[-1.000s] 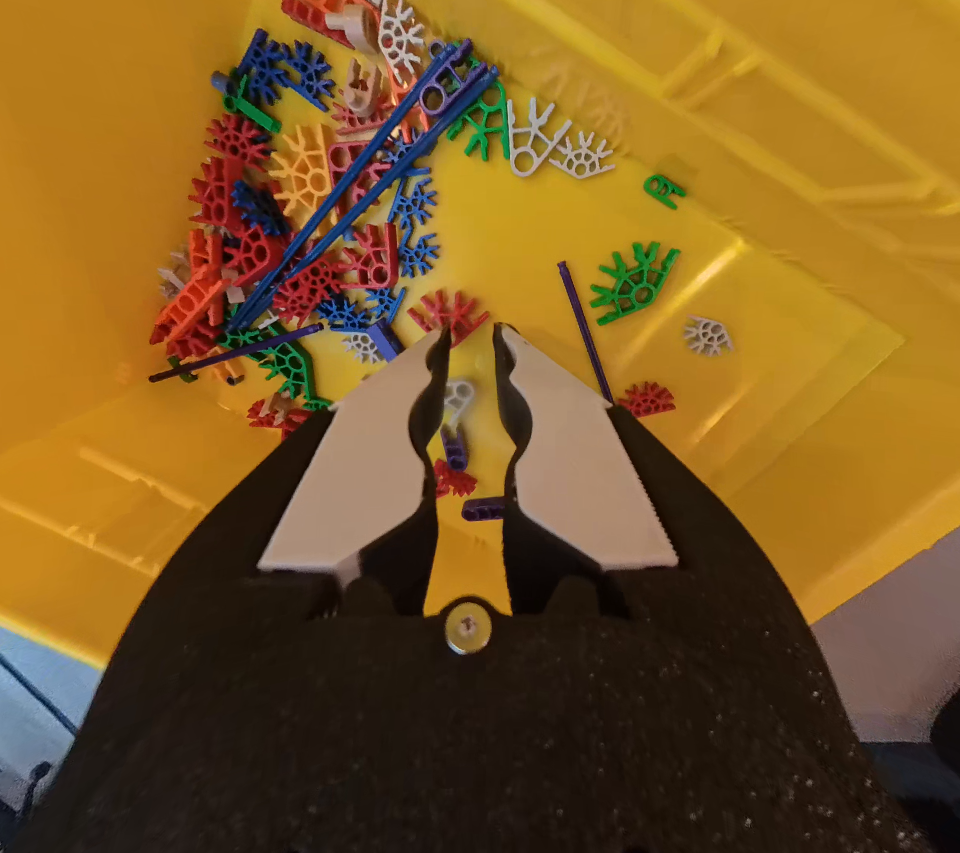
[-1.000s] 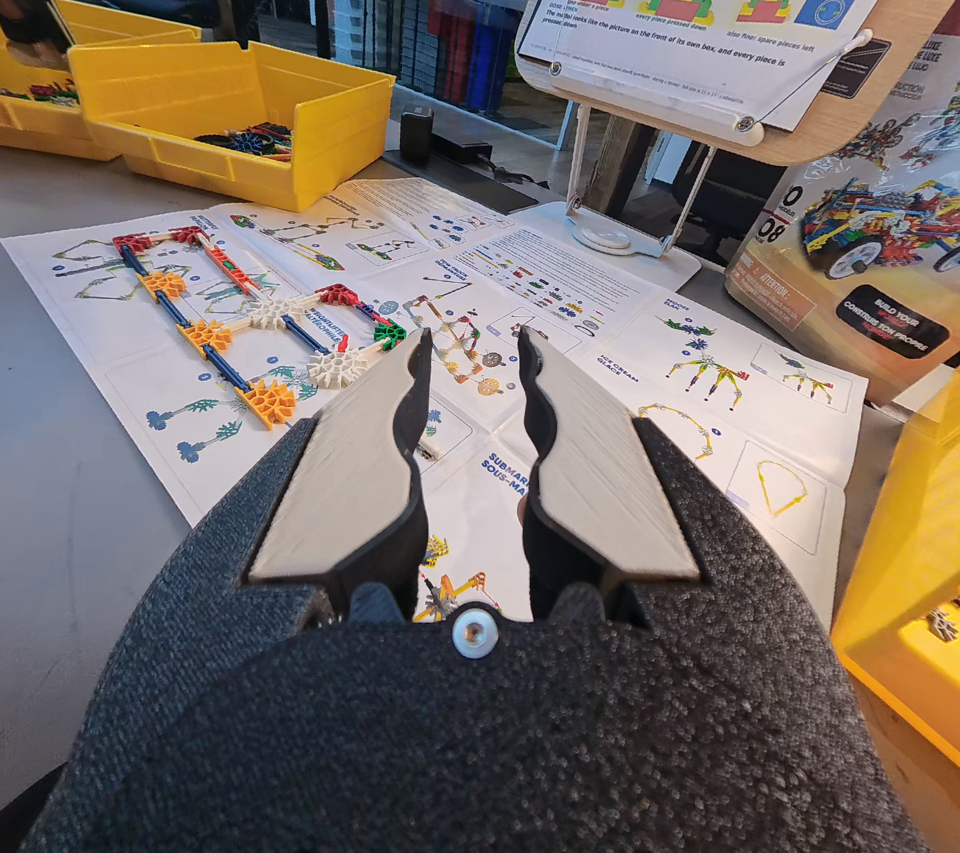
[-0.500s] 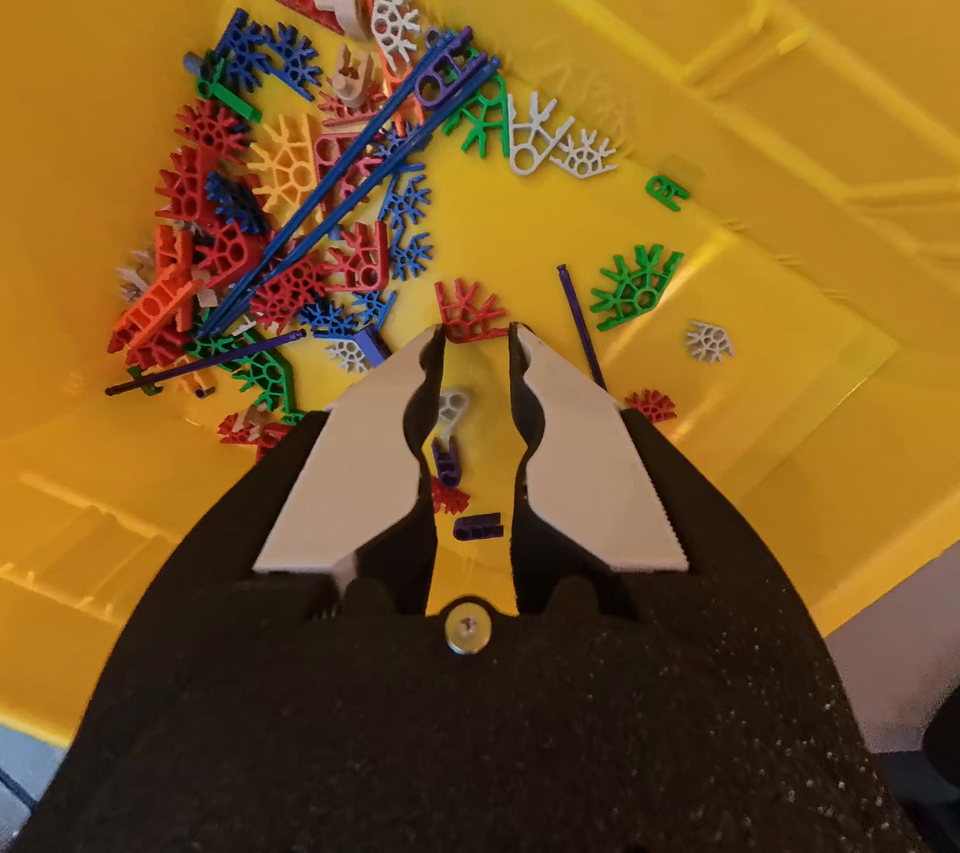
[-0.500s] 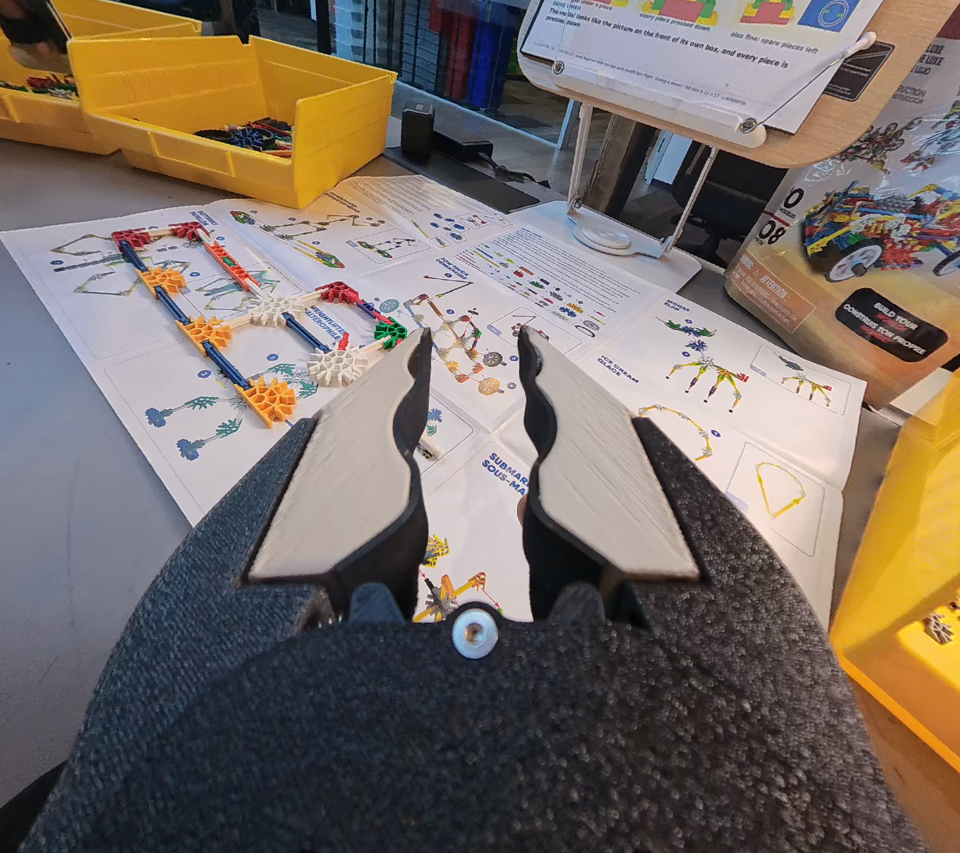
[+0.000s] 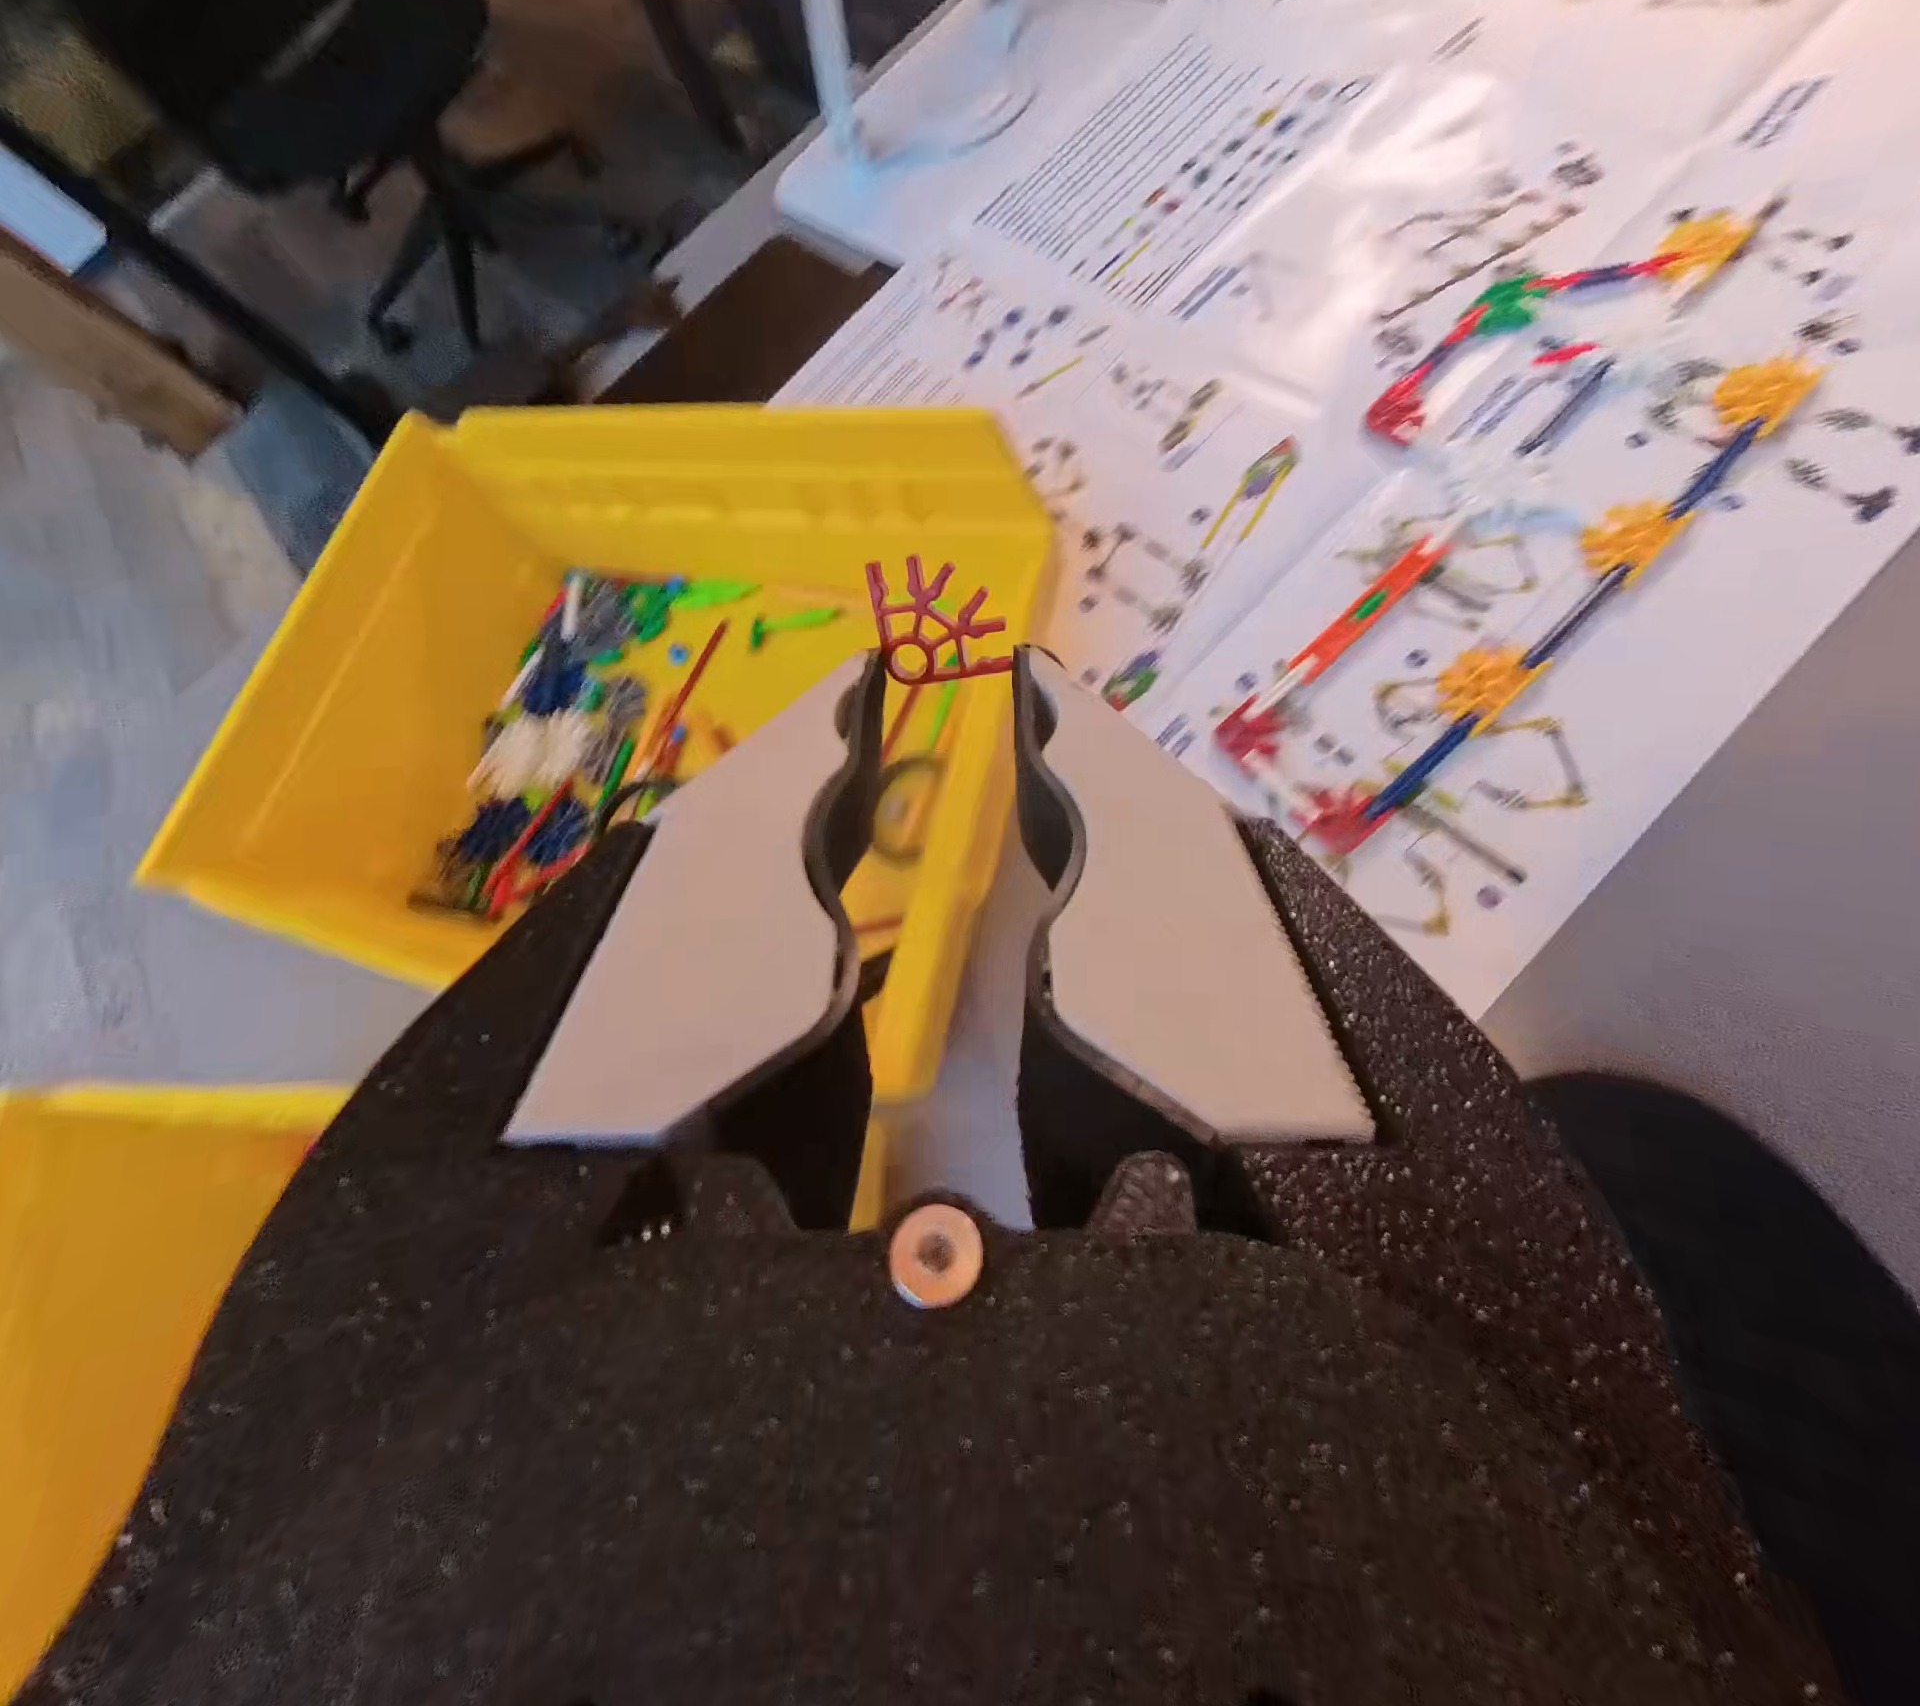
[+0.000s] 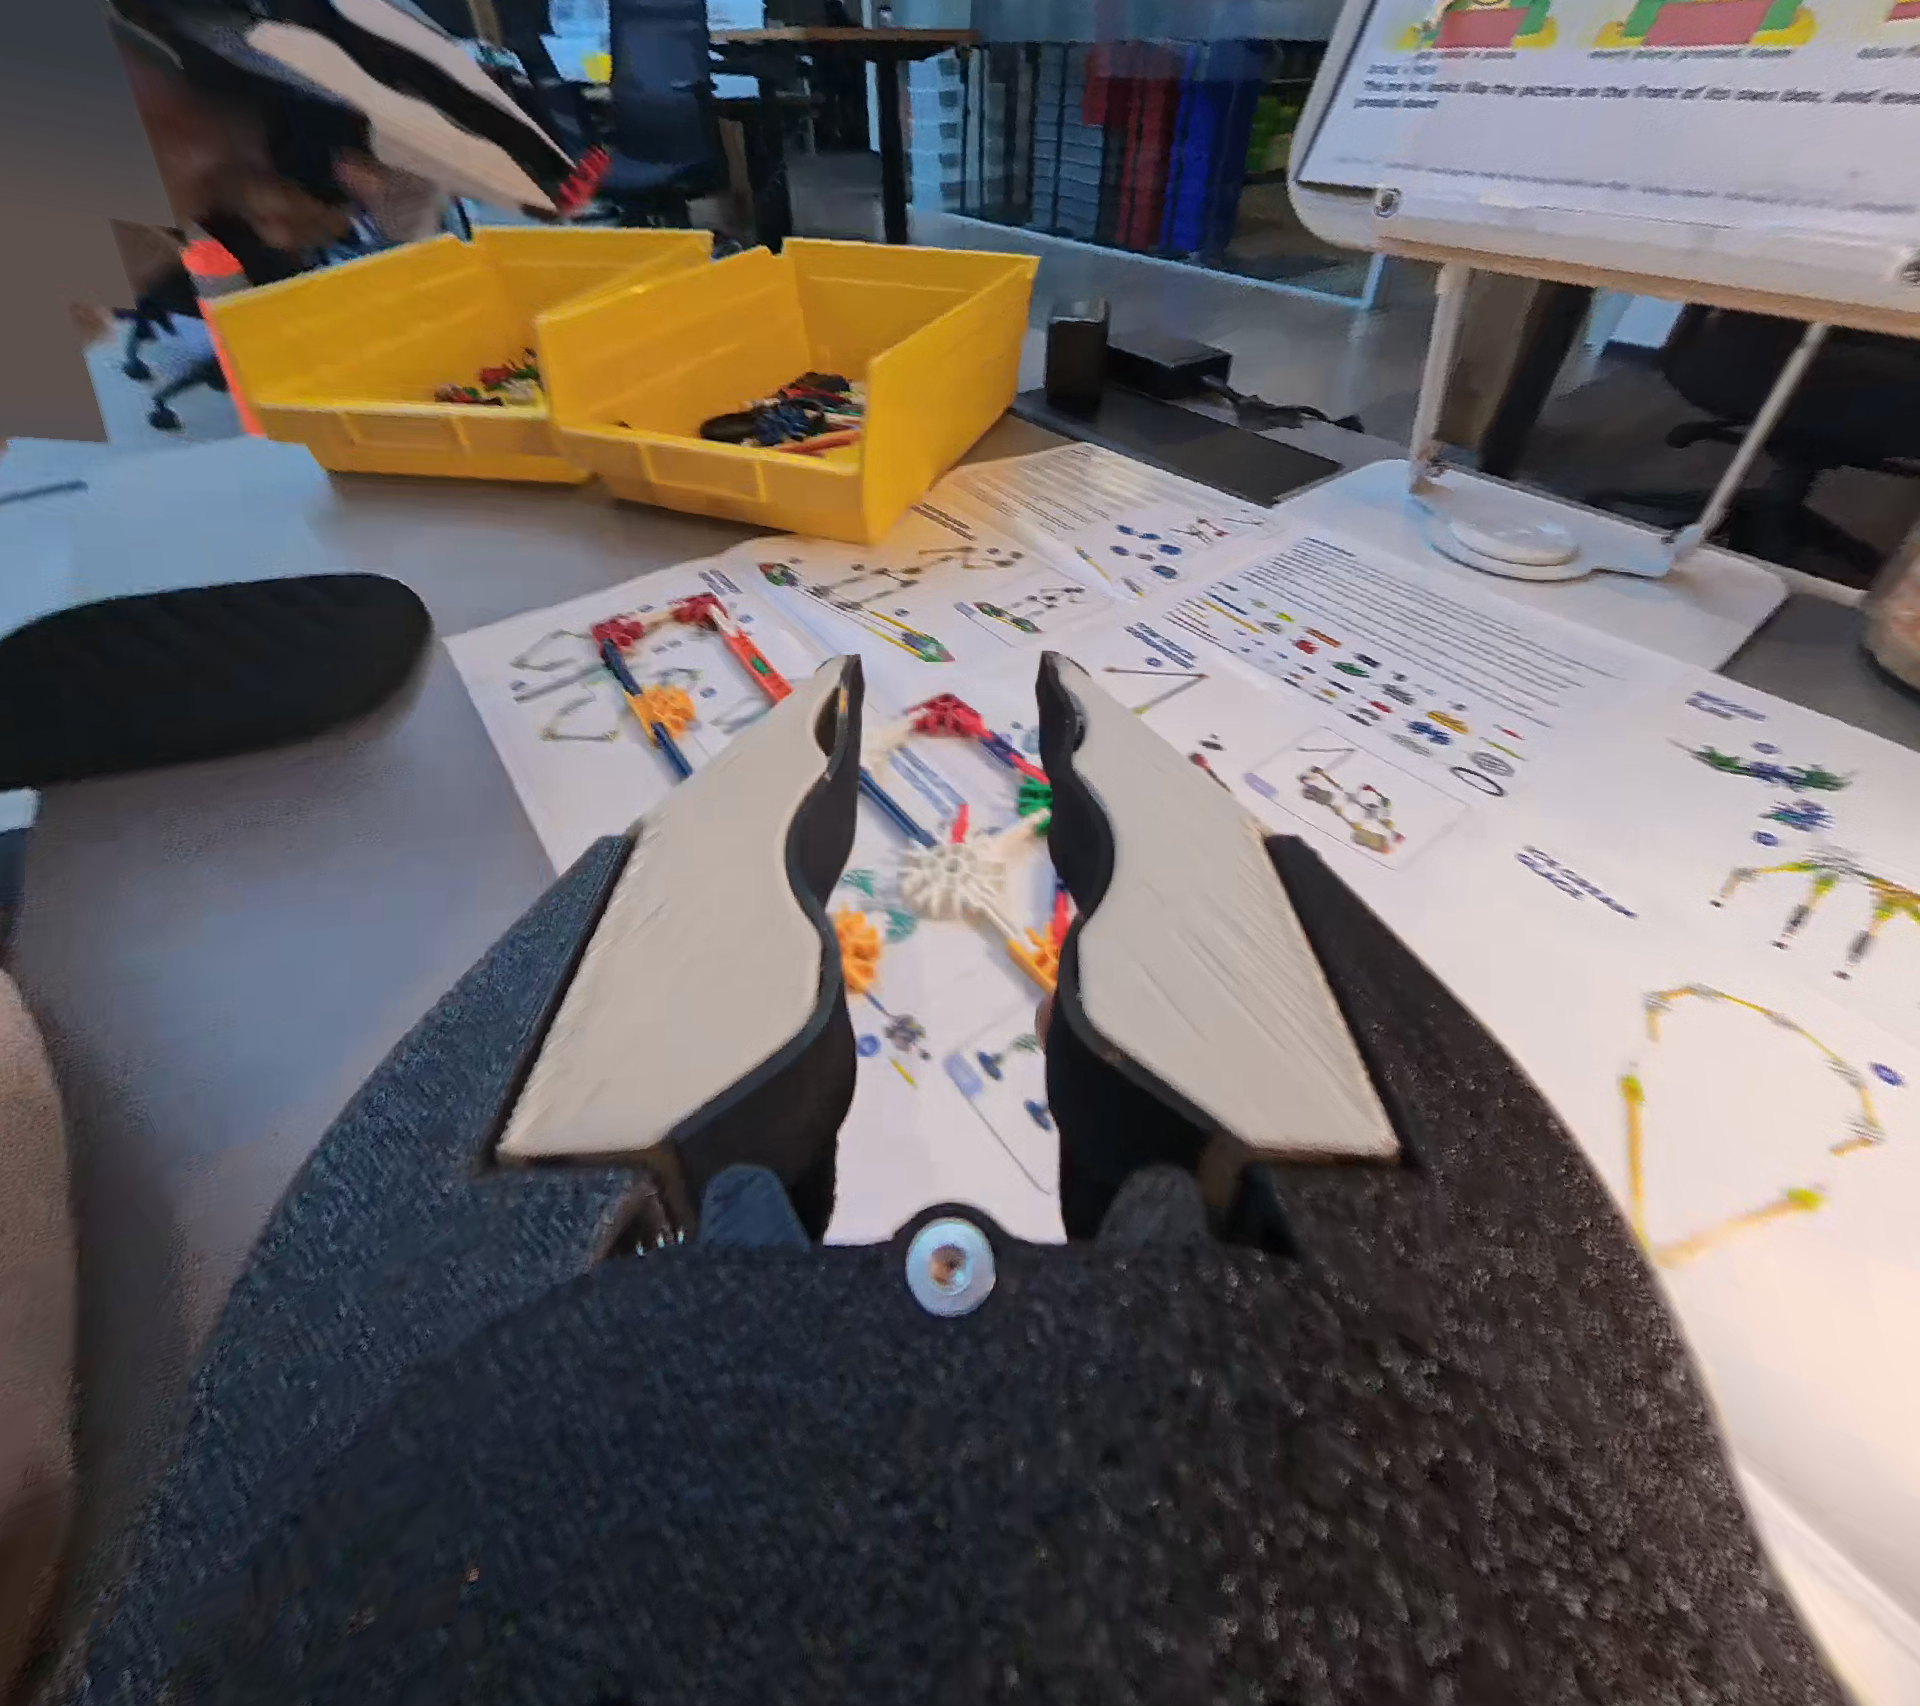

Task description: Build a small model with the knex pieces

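Red connector piece (image 5: pixel 928 636) now sits pinched at the tips of the left claw (image 5: pixel 943 667), lifted out of the yellow bin (image 5: pixel 312 700) it was reaching into a second ago. Right claw (image 6: pixel 948 688) hangs released, empty, above the instruction sheet (image 6: pixel 1382 721) on the surface.

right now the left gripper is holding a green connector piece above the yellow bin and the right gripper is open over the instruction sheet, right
Not quite: the connector piece is red, not green, as the left wrist view shows. The left gripper pinches it at its fingertips above the yellow bin. The rest holds: the right gripper is open and empty over the instruction sheet.
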{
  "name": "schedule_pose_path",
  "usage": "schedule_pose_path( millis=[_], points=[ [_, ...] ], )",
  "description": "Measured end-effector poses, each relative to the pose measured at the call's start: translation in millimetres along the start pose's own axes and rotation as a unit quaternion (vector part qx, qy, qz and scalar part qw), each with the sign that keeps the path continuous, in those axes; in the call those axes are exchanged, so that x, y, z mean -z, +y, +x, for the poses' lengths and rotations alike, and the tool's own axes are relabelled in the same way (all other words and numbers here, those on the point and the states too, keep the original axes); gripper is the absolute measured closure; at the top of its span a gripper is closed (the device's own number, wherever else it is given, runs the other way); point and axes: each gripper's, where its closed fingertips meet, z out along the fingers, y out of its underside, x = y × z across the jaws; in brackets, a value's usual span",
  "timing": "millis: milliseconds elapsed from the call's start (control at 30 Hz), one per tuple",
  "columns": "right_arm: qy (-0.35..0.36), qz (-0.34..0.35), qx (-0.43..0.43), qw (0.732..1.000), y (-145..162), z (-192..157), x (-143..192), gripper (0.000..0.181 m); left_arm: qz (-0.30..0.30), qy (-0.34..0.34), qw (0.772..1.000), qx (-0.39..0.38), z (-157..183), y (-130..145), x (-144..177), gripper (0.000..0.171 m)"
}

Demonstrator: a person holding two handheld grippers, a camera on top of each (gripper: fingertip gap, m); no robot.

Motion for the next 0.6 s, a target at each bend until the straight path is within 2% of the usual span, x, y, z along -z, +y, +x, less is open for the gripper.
schedule_pose_path(
  millis=[133, 267, 400, 433, 500, 600],
  points=[
    [-0.042, 0.006, -0.085, 0.995, -16, -37, -22, 0.149, 0.092, 0.070, 0.992, -0.059, 102, -48, -55, 0.150],
    [-0.049, -0.010, -0.150, 0.987, -9, -52, -44, 0.148, 0.135, 0.123, 0.979, -0.092, 176, -68, -99, 0.150],
    [-0.039, -0.049, -0.192, 0.979, 16, -47, -55, 0.147, 0.154, 0.157, 0.970, -0.108, 219, -73, -115, 0.150],
    [-0.045, -0.060, -0.200, 0.977, 22, -49, -56, 0.150, 0.155, 0.162, 0.968, -0.111, 227, -72, -116, 0.150],
    [-0.065, -0.072, -0.214, 0.972, 30, -54, -57, 0.168, 0.152, 0.166, 0.968, -0.111, 234, -67, -118, 0.150],
    [-0.087, -0.093, -0.218, 0.968, 40, -57, -56, 0.176, 0.150, 0.182, 0.967, -0.096, 239, -60, -119, 0.151]
  ],
)
